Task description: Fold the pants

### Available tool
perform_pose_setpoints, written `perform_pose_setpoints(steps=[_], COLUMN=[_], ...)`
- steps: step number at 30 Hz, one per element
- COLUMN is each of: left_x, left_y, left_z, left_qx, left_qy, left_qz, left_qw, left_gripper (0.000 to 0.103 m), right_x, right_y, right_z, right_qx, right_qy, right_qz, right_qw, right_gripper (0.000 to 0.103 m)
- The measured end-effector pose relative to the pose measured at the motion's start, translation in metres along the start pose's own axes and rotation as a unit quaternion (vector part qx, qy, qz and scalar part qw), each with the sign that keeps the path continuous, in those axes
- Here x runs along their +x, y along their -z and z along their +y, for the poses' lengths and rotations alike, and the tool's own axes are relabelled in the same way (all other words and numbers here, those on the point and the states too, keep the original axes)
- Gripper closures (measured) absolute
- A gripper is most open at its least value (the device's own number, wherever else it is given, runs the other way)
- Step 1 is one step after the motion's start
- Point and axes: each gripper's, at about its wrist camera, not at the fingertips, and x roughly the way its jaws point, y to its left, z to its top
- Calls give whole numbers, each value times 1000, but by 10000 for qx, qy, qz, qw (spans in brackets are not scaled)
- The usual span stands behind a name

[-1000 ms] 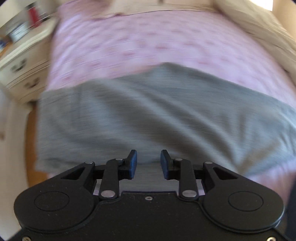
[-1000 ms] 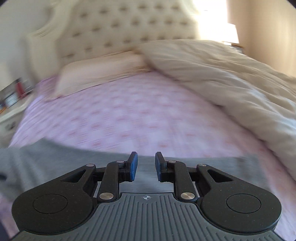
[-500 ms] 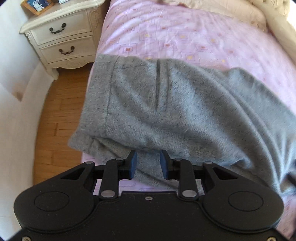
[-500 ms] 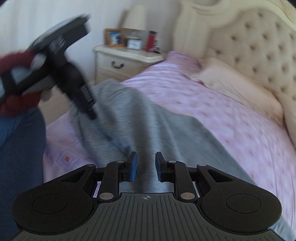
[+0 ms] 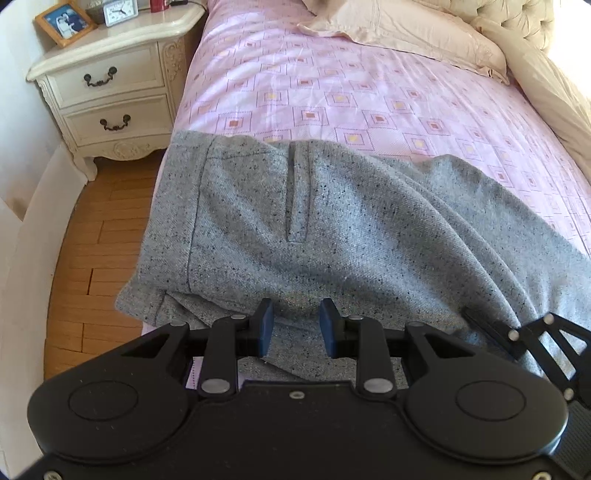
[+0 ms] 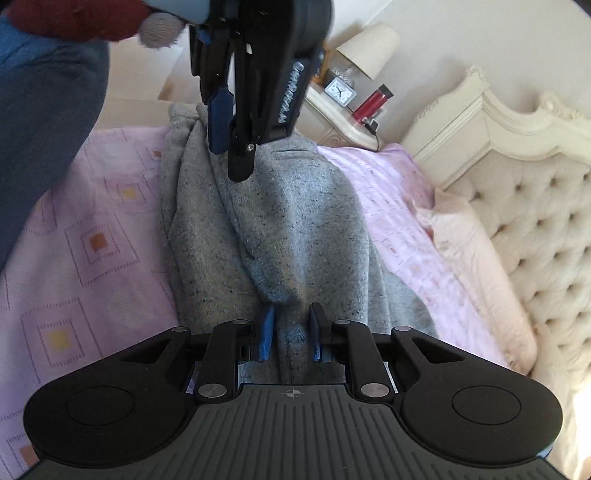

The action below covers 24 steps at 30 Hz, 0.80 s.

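1. Right hand-held gripper (image 6: 290, 334): blue pads just closing on a raised ridge of the grey speckled knit pants (image 5: 332, 236), fabric bunched between them and pinched.
2. Left hand-held gripper (image 5: 294, 328): jaws spread about halfway, nothing between the pads, poised over the near edge of the same pants close to the waistband end.
3. Pants spread across the near side of the bed on the pink sheet with square pattern (image 5: 332, 92), waistband end overhanging the bed edge towards the wooden plank floor (image 5: 99, 236), one layer already lying doubled over another.
4. Likely risks: only a thin ridge caught on the right, so a lift may slip or pull up one layer alone and skew the fold; overhanging end may slide off the bed if tugged sideways; the two tools close together, so a clash is possible.
5. Around: cream two-drawer nightstand (image 5: 110, 92) beside the bed with a framed photo (image 5: 64, 22) and a small white clock (image 5: 120, 11); pale pillow (image 5: 406, 33) and cream tufted headboard (image 6: 535, 221) well apart from the pants.
6. Nothing lying on the pants themselves.
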Motion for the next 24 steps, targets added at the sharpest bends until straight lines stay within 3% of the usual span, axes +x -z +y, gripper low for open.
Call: perform_pose_setpoints(steps=[3,7,9,13,14,17,24], left_x=[-9,-25,-36,-42,-41,-32,-16], left_y=[-1,-9,-13,-26,-28,-32,-32], left_z=[4,14,15,23,26,30,-6], left_qx=[-8,-94,-16,-63,-145,-276,295], left_qy=[-49,-55,-208,-331,-333,-342,-175], left_qz=[-102,-151,-272,-421,-395,-206,-16], left_qw=[9999,9998,9994,9985,9986,9988,9994], left_gripper=[67,67,67,66,66,66,65], right_x=[-12,-38,-41,-18,-12,-5,-25], right_y=[-8,-19,-18,14,20,24,10], right_z=[-27,-62,-74,-89,-86,-67,-52], right_qx=[1051,2411,3046,4427,4459,3997,3428], right_qy=[-508,-1335,-1782,-2558,-2527,-2438,-2313], right_qz=[-15,-160,-162,187,337,634,448], right_qw=[9932,9611,9355,8592,8580,8814,9094], right_gripper=[97,97,97,97,97,97,97])
